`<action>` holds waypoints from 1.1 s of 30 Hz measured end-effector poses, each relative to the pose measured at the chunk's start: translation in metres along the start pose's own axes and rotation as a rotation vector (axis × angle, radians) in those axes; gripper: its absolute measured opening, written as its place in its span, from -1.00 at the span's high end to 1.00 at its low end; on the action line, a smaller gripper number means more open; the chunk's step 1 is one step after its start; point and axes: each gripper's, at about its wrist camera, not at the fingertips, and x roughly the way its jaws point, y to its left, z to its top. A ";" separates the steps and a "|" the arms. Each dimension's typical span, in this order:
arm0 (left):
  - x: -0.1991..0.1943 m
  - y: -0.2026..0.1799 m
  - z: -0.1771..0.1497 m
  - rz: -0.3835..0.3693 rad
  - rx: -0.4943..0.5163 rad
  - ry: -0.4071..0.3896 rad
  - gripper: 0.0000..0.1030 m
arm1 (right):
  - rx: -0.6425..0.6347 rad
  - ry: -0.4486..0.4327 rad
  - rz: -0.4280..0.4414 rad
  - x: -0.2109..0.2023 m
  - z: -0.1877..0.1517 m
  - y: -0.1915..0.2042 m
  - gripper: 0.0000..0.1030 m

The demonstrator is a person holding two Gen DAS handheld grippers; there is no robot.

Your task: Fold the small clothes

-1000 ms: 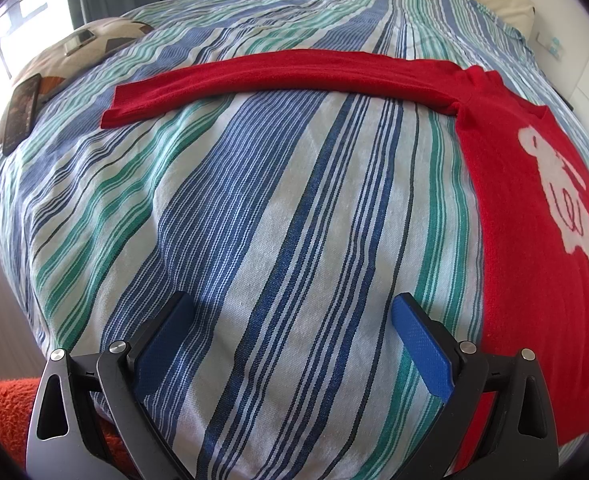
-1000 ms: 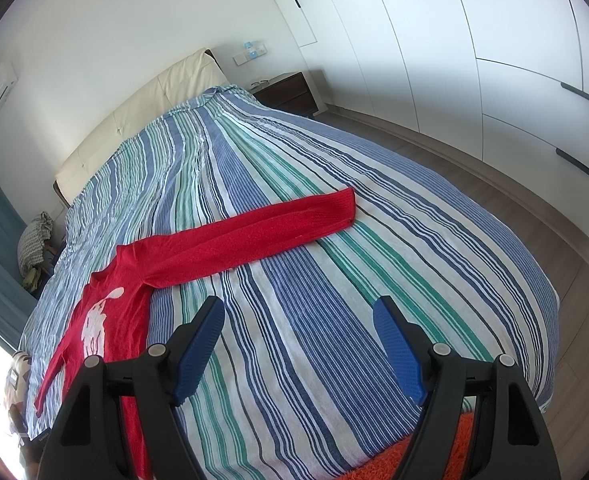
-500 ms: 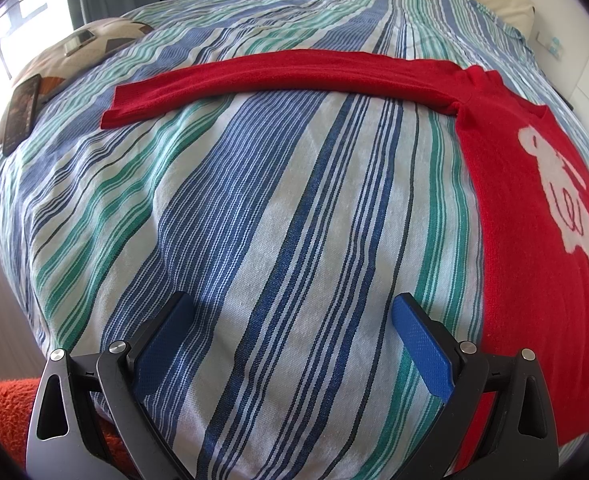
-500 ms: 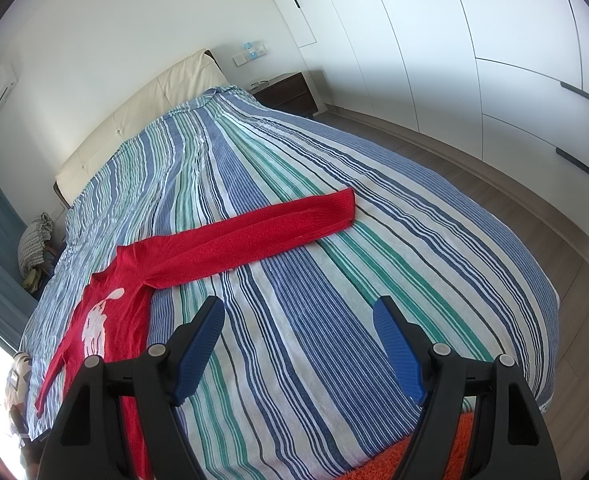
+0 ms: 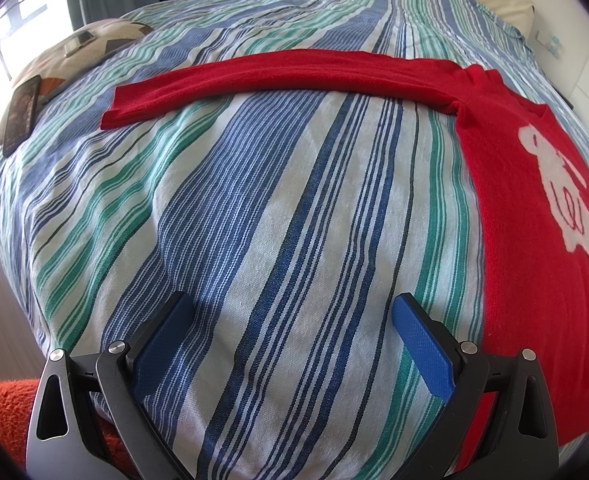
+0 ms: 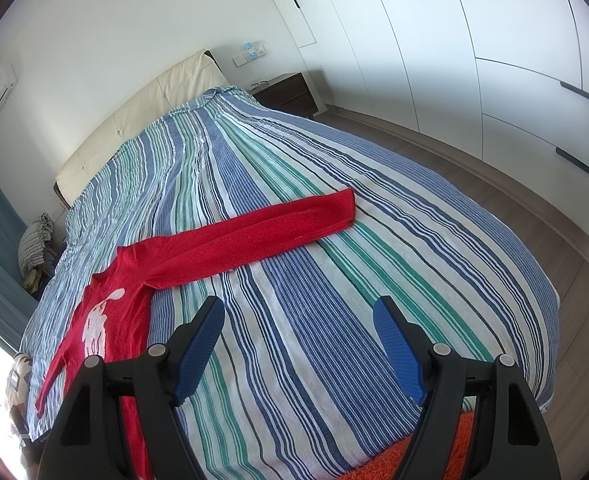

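Note:
A small red sweater (image 5: 534,208) with a white figure on its chest lies flat on the striped bed, sleeves spread out. In the left wrist view its body is at the right and one sleeve (image 5: 254,76) runs to the left. In the right wrist view the sweater (image 6: 110,312) is at the left and its other sleeve (image 6: 262,236) stretches right. My left gripper (image 5: 292,312) is open and empty above the bedspread, left of the sweater's hem. My right gripper (image 6: 298,316) is open and empty above the bedspread, right of the sweater's body.
The striped bedspread (image 5: 254,220) covers the whole bed. A patterned pillow (image 5: 86,44) with a dark phone-like slab (image 5: 22,108) lies at the bed's left edge. An orange rug (image 6: 434,456) is on the floor below. White wardrobes (image 6: 494,40) and a nightstand (image 6: 290,92) stand to the right.

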 end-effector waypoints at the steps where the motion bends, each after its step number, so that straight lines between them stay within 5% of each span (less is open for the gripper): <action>1: 0.000 0.000 0.000 0.000 0.000 0.000 -0.95 | 0.000 0.000 0.000 0.000 0.000 0.000 -0.48; 20: 0.000 -0.001 0.001 0.001 -0.003 0.000 -0.95 | 0.001 -0.001 0.001 0.000 0.000 -0.001 -0.48; 24: -0.023 0.001 0.003 -0.003 -0.034 -0.061 -0.94 | 0.000 -0.003 -0.002 0.000 0.000 0.000 -0.48; 28: -0.073 -0.021 -0.002 -0.124 -0.005 -0.147 -0.95 | -0.129 0.020 -0.041 -0.007 -0.004 0.041 -0.50; 33: -0.088 -0.089 -0.013 -0.321 0.173 -0.091 -0.95 | -0.422 0.184 0.188 0.017 -0.056 0.161 -0.50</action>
